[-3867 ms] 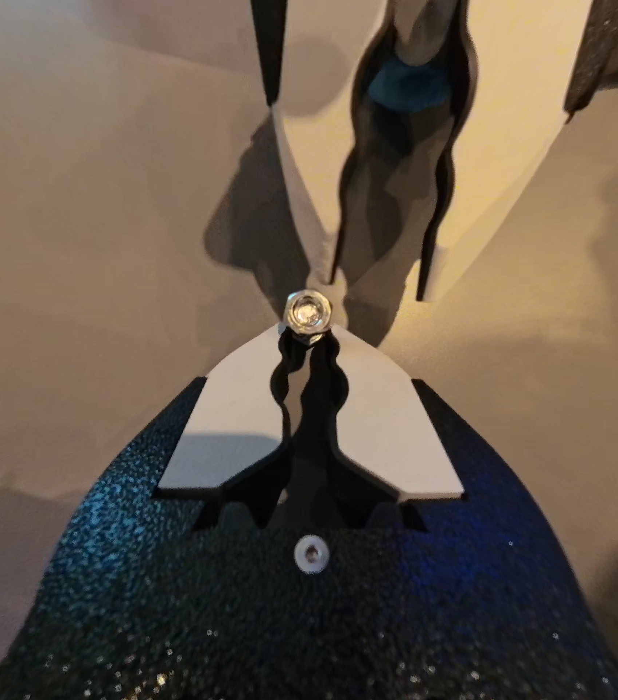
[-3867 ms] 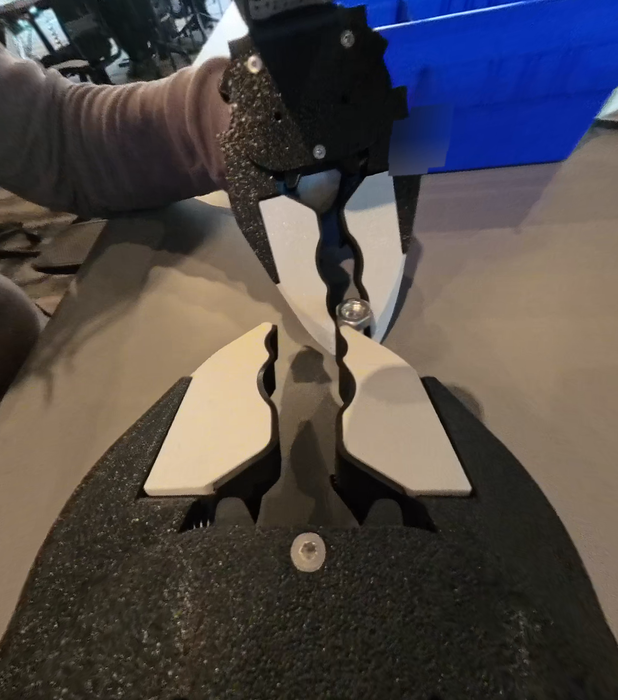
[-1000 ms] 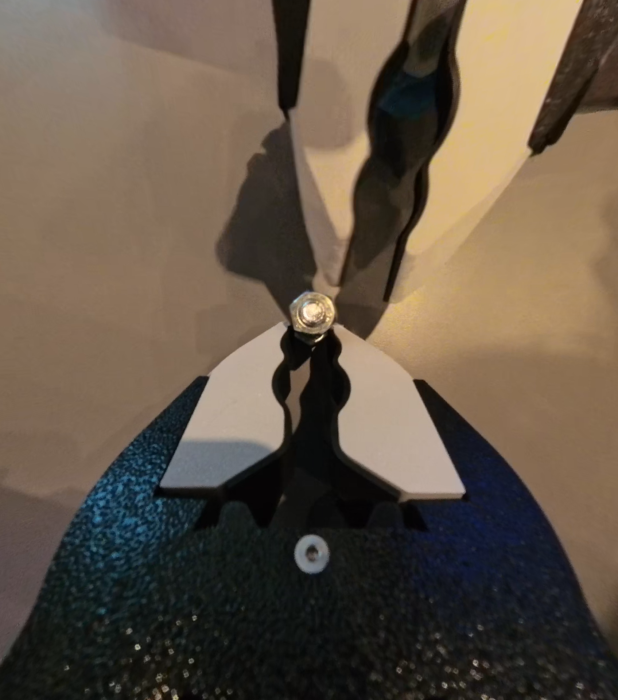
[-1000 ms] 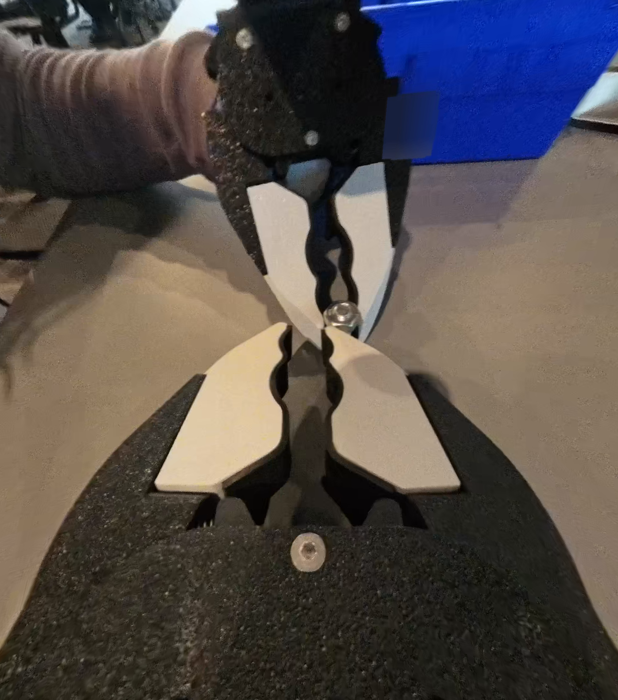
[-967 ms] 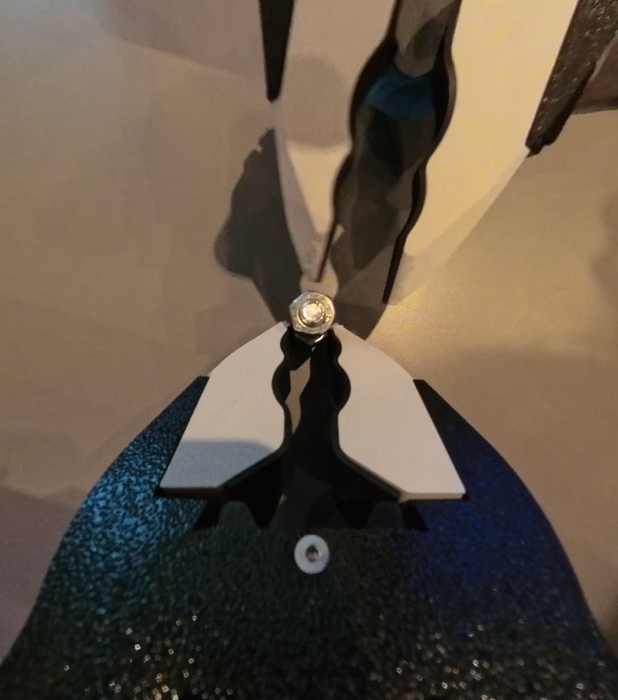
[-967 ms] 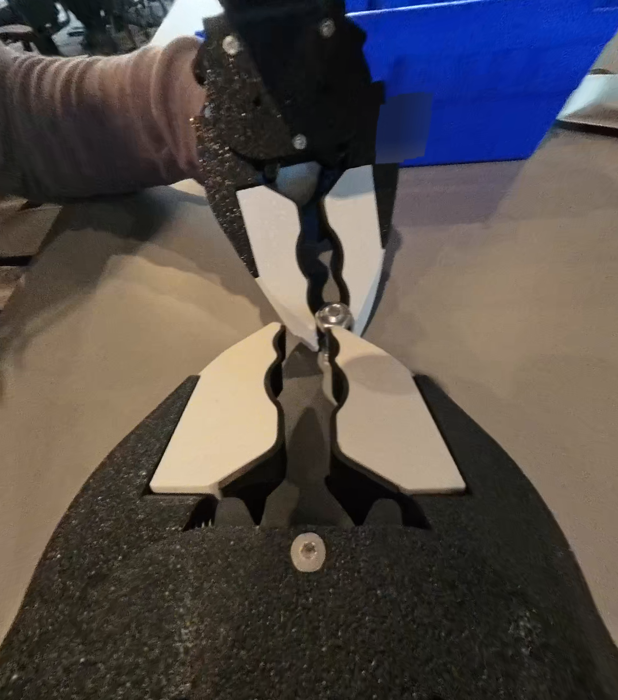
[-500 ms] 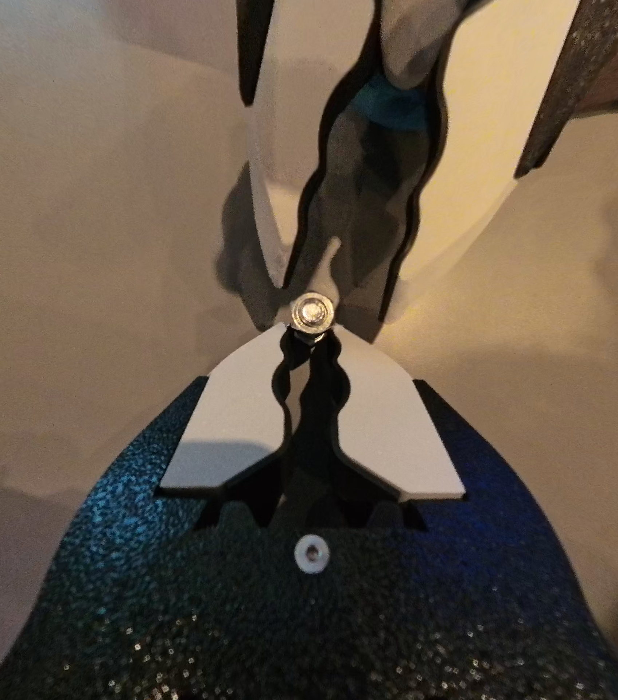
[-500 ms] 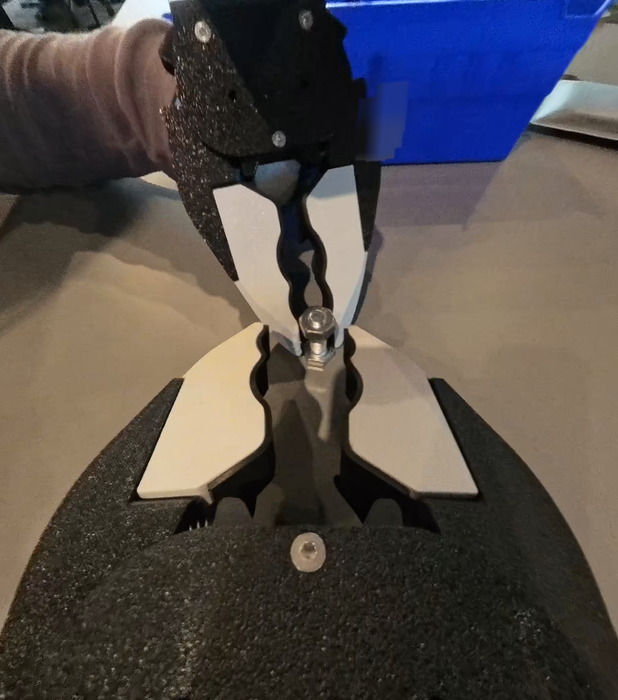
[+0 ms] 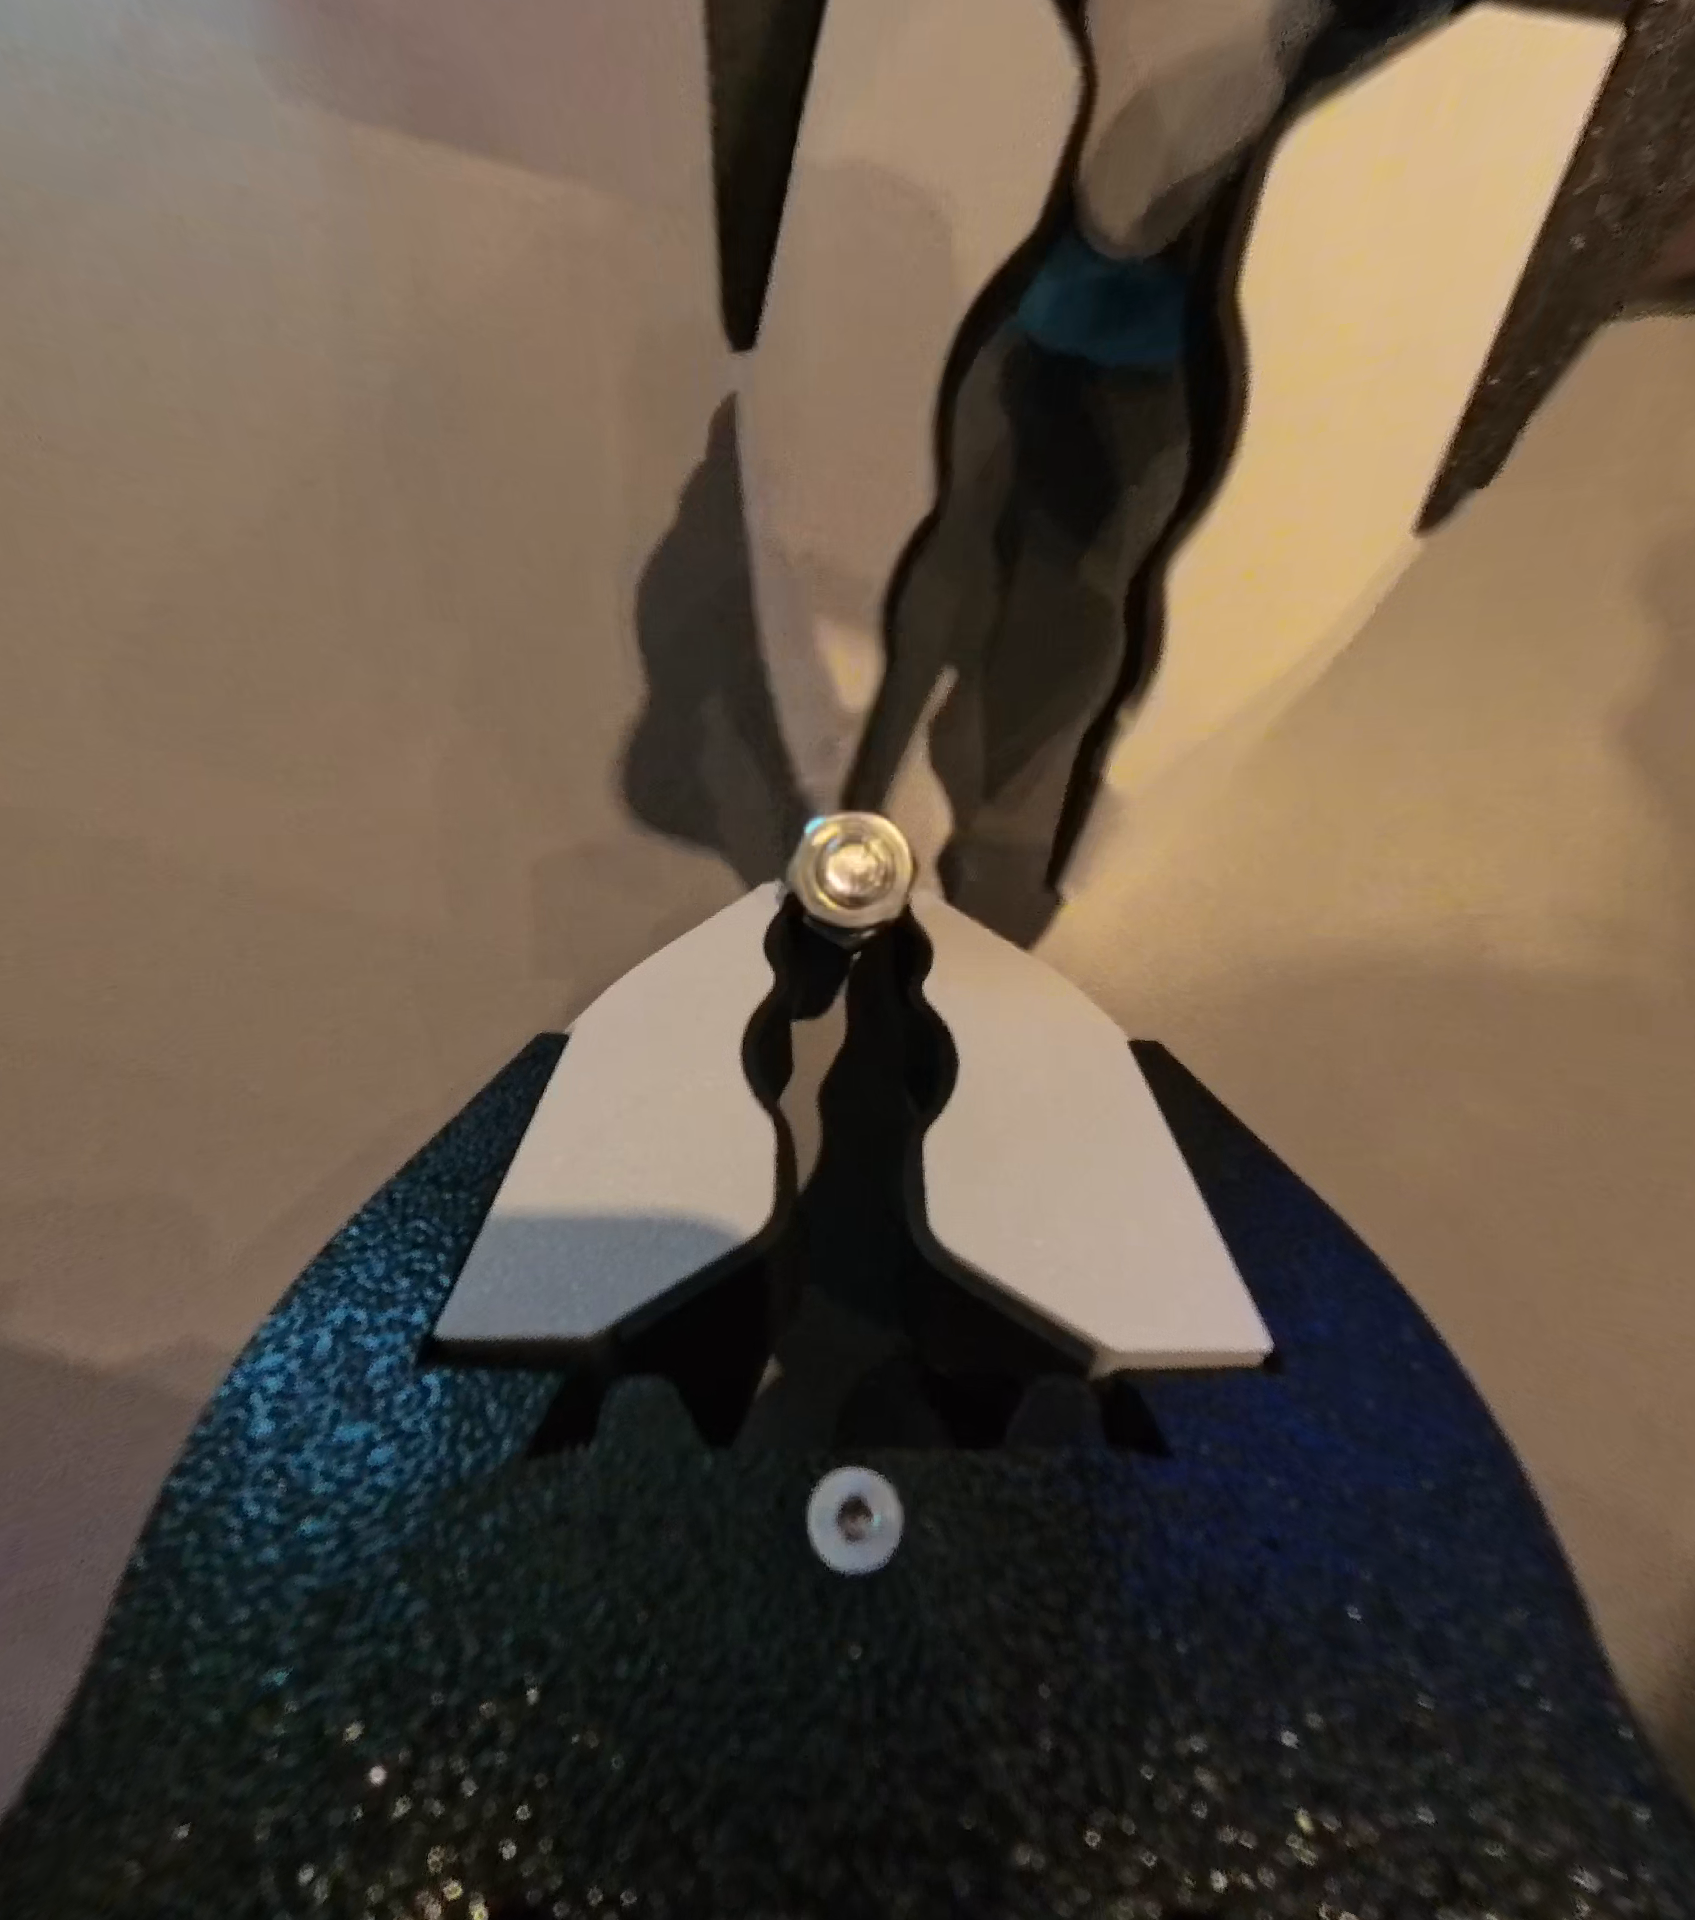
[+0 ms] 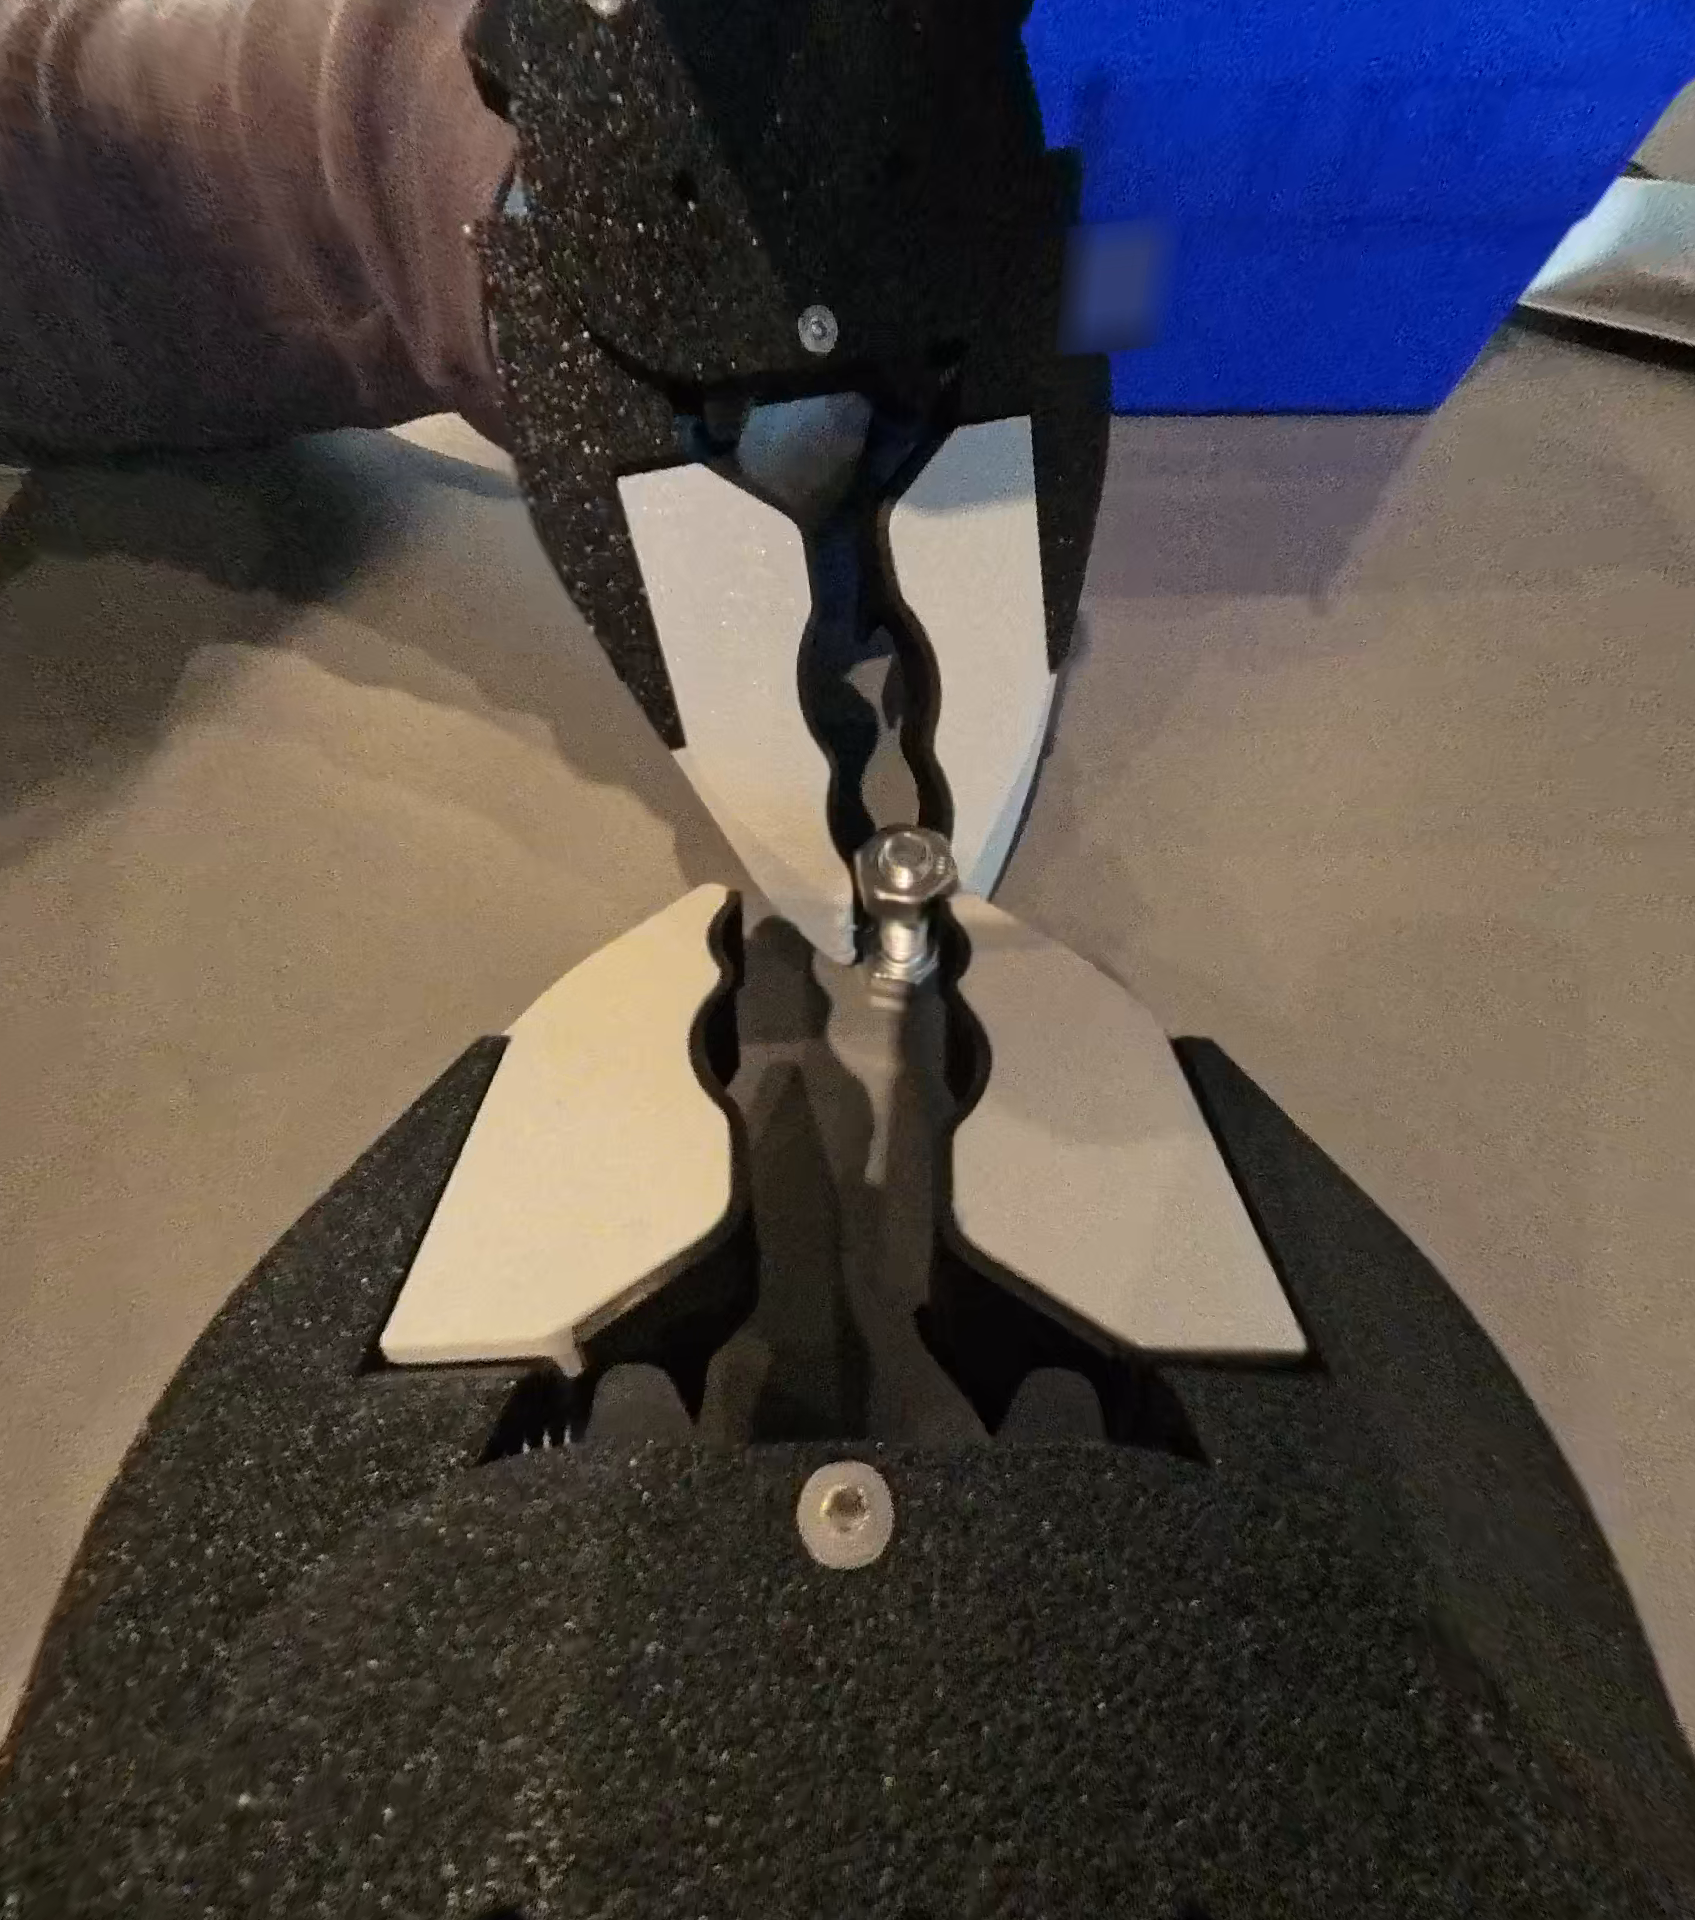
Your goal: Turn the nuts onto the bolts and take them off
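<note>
Black speckled tongs, pale grey wavy-edged fingers, silver screw, ribbed sleeve, perhaps brownish

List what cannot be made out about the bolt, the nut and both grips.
- Left wrist view: the bolt shows end-on; its shank hides behind the nut and the left gripper tips.
- Right wrist view: whether the right gripper, open, touches the bolt; the nut and the other gripper's tips crowd it.
- Both views: thread engagement is too small.
- Right wrist view: the blue bin is cut off by the top edge.
</note>
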`<state>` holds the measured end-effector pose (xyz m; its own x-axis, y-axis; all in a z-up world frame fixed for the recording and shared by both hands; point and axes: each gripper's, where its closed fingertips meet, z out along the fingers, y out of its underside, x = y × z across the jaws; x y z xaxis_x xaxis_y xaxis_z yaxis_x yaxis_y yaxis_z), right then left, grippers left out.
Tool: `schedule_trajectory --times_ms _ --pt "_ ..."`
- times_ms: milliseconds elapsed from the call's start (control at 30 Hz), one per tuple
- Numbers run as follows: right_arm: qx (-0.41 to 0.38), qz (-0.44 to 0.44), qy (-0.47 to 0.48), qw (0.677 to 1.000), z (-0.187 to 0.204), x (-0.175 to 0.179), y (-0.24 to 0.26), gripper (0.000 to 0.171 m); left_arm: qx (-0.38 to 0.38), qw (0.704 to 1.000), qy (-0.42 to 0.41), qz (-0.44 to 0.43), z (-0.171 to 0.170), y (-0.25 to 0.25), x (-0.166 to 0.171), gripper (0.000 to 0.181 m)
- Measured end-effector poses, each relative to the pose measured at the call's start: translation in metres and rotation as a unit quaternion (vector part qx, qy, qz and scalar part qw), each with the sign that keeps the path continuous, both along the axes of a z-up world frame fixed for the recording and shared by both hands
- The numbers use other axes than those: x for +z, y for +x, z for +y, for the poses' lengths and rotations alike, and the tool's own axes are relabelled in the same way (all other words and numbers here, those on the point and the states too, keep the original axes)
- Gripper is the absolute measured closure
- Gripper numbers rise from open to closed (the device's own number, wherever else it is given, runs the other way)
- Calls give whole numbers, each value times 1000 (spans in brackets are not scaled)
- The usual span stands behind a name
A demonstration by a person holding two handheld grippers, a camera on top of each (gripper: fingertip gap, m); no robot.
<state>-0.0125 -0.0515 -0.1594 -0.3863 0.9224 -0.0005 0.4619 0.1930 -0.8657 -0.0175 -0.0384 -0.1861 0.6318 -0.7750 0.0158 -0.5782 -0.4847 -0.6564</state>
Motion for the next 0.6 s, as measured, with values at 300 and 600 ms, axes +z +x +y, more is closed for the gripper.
schedule_trajectory --times_ms 300,600 --pt "-12 13 -1 1000 7 3 -2 136 2 1000 2 1 1 0 0 165" --pt "-10 21 -31 999 7 9 1 145 2 1000 2 -1 1 -1 0 165"
